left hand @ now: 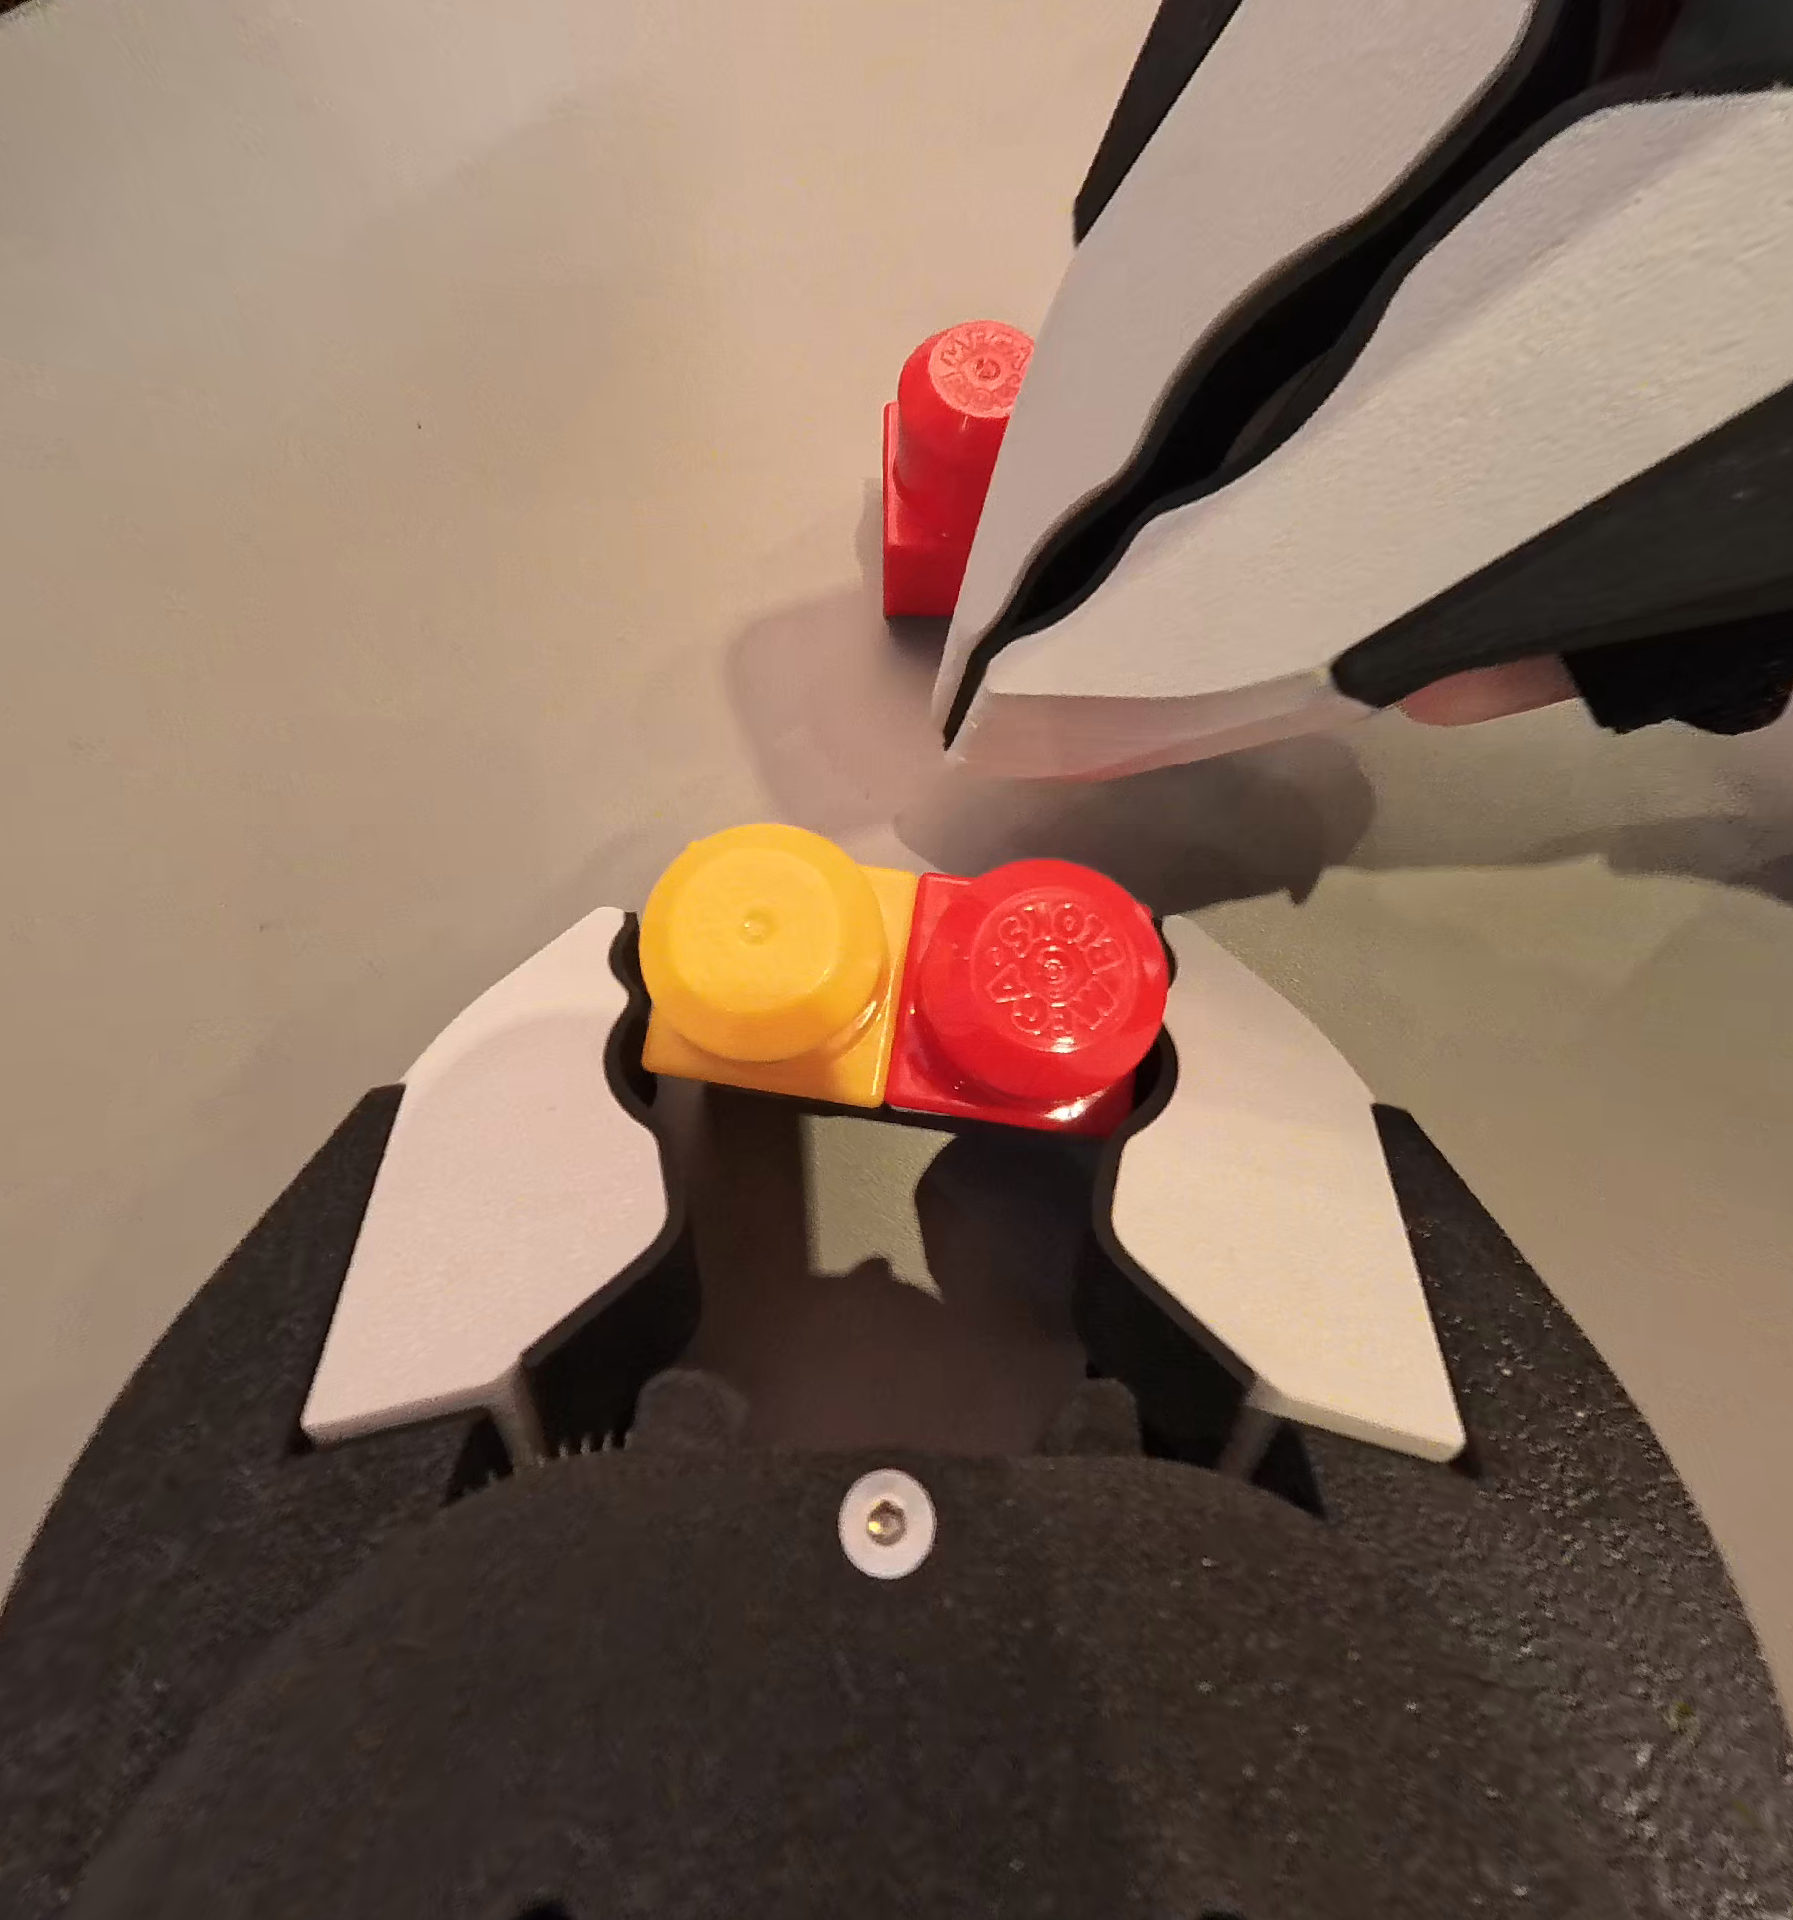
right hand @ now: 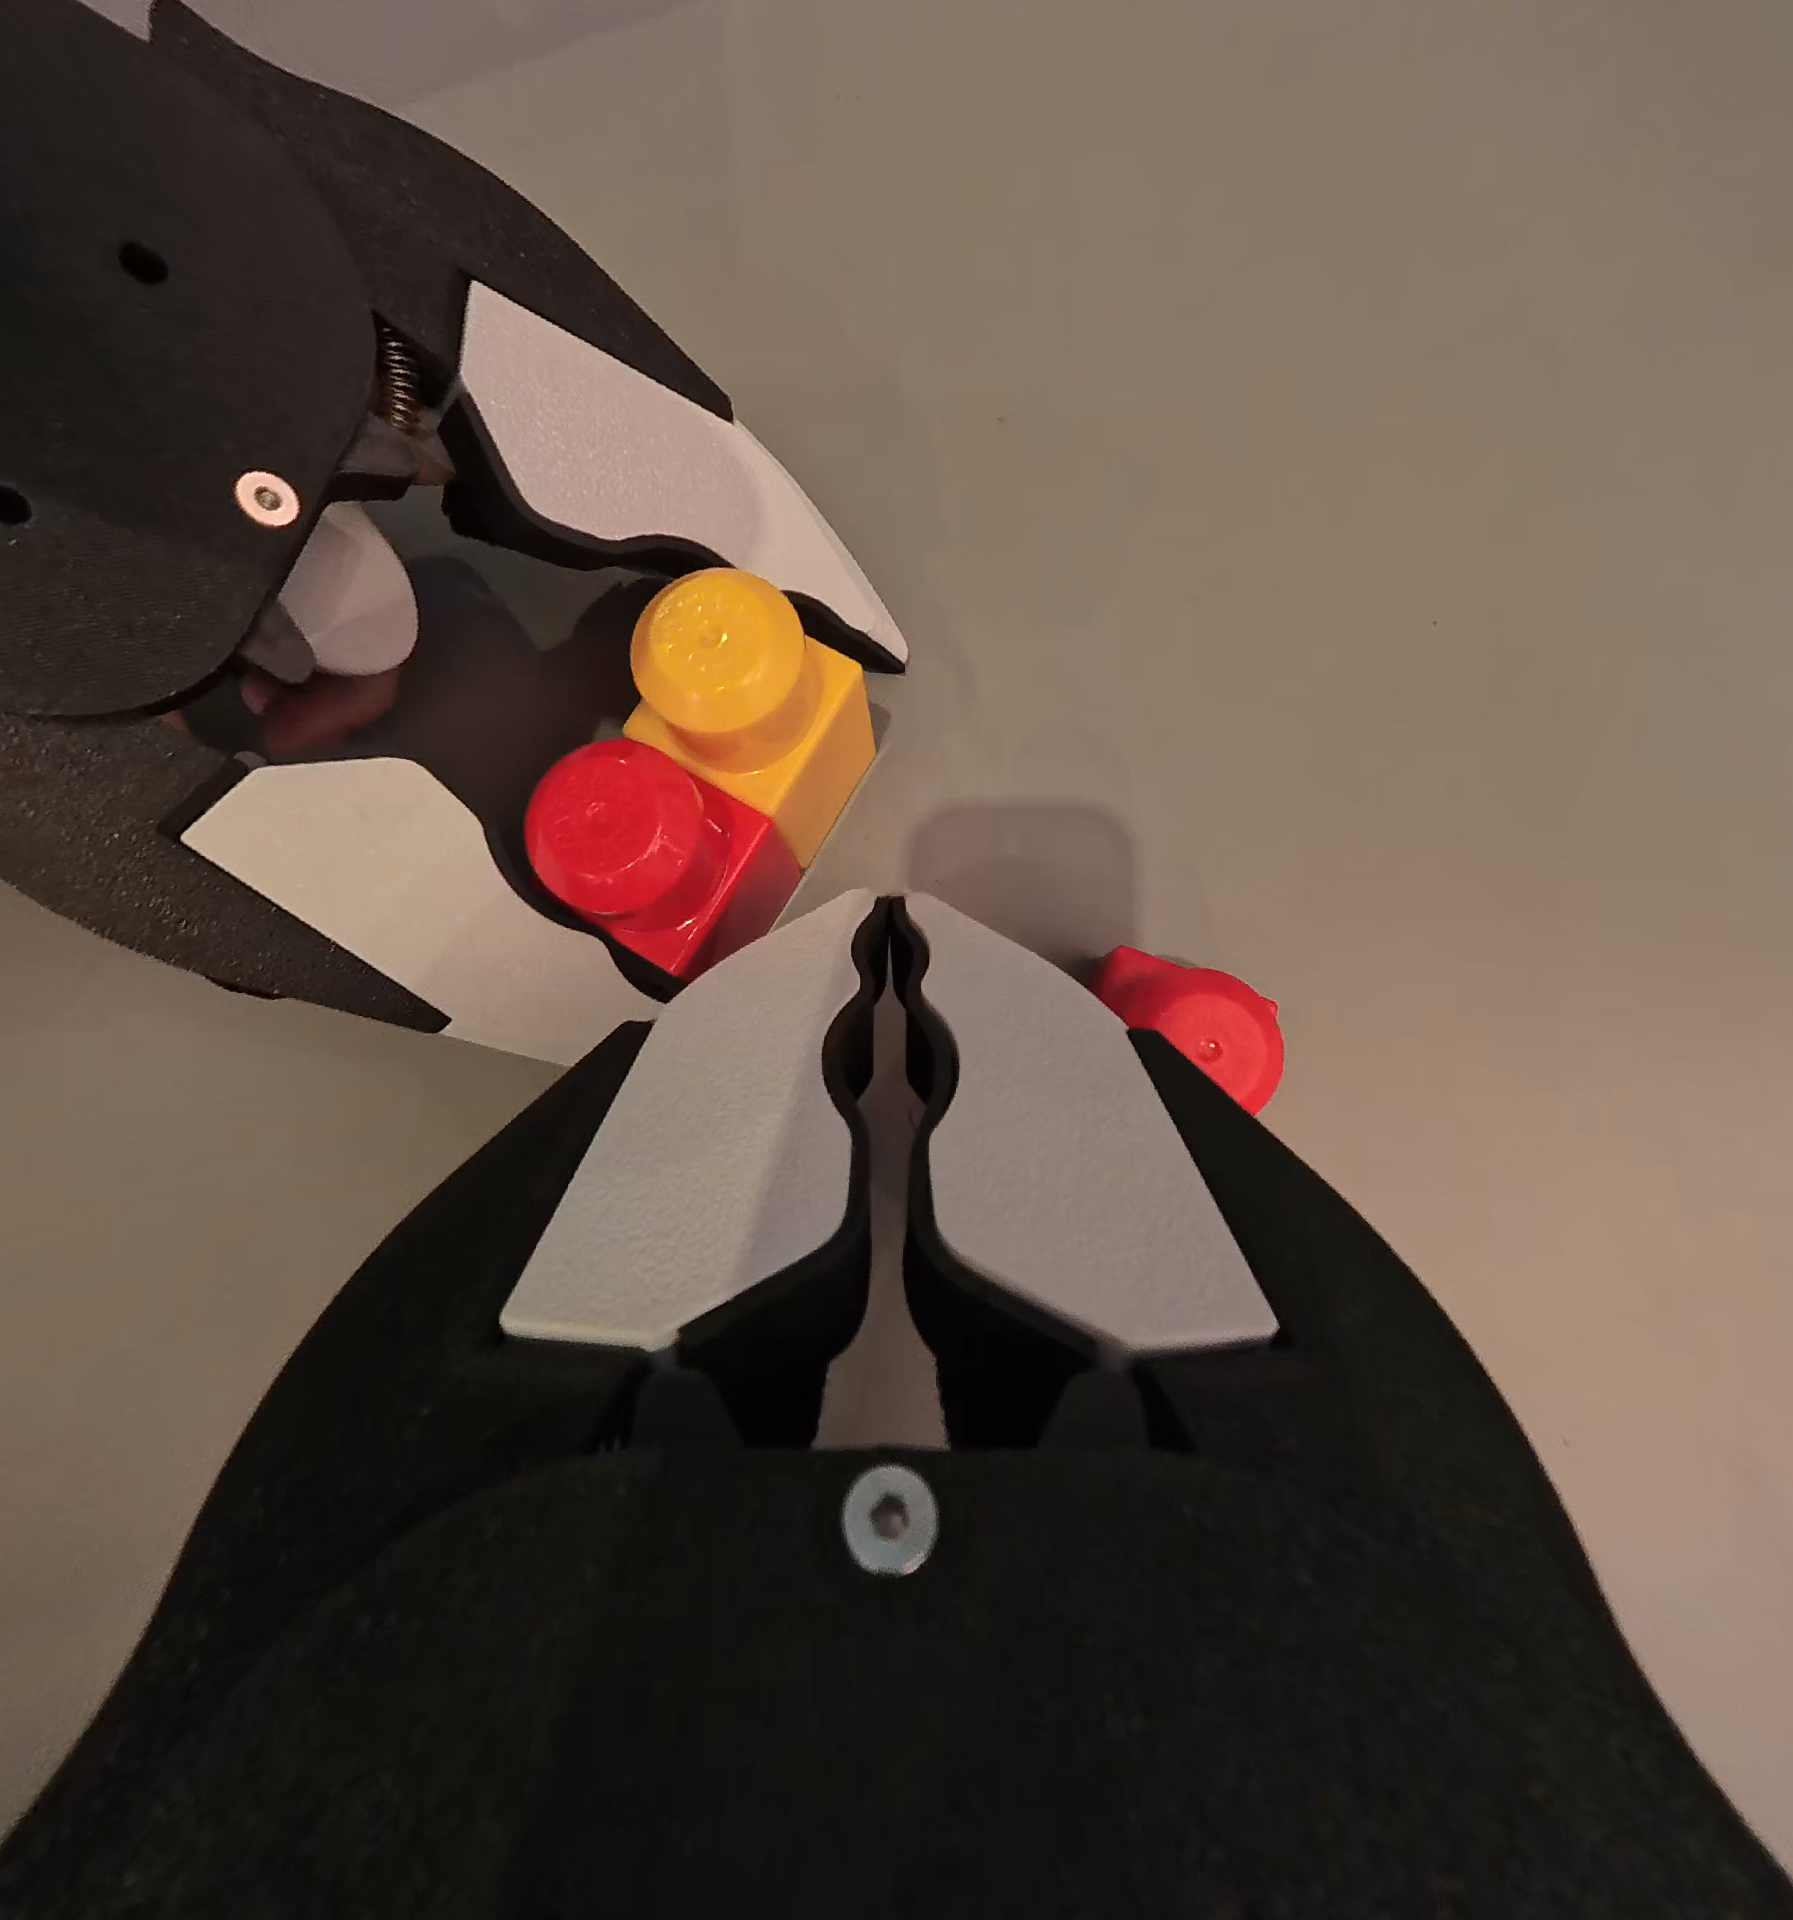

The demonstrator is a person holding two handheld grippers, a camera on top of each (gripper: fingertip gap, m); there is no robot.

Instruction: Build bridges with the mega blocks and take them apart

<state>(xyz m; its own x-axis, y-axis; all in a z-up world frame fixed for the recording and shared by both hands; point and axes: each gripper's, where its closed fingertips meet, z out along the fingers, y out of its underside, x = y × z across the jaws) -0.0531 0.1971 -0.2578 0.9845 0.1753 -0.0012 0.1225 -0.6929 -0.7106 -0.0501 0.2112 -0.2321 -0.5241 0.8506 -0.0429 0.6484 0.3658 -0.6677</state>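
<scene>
1. While your left tool [left hand: 897, 997] is closing its two fingers from either side on a pair of blocks, you are clamping a yellow block [left hand: 767, 961] and a red block [left hand: 1027, 997] pressed side by side, studs up.
2. You are holding the yellow one against the left finger [left hand: 497, 1174] and the red one against the right finger [left hand: 1276, 1195]; the two blocks are touching each other along one face.
3. From the right wrist view, the pair [right hand: 726, 769] is sitting low between those fingers; whether it is resting on the pale surface [right hand: 1391, 416] or being held just above it, you cannot tell.
4. You are keeping your right tool [right hand: 890, 914] pinched closed, its fingertips meeting with only a thin wavy slit between them, and it is gripping nothing.
5. Your right tool is hovering near the clamped pair, its tip just beside the red block without visibly touching it.
6. A second red block [left hand: 939, 468] is standing alone on the surface, stud up, apart from the pair; your right tool is partly hiding it in both views, where it is showing beside the right finger [right hand: 1198, 1039].
</scene>
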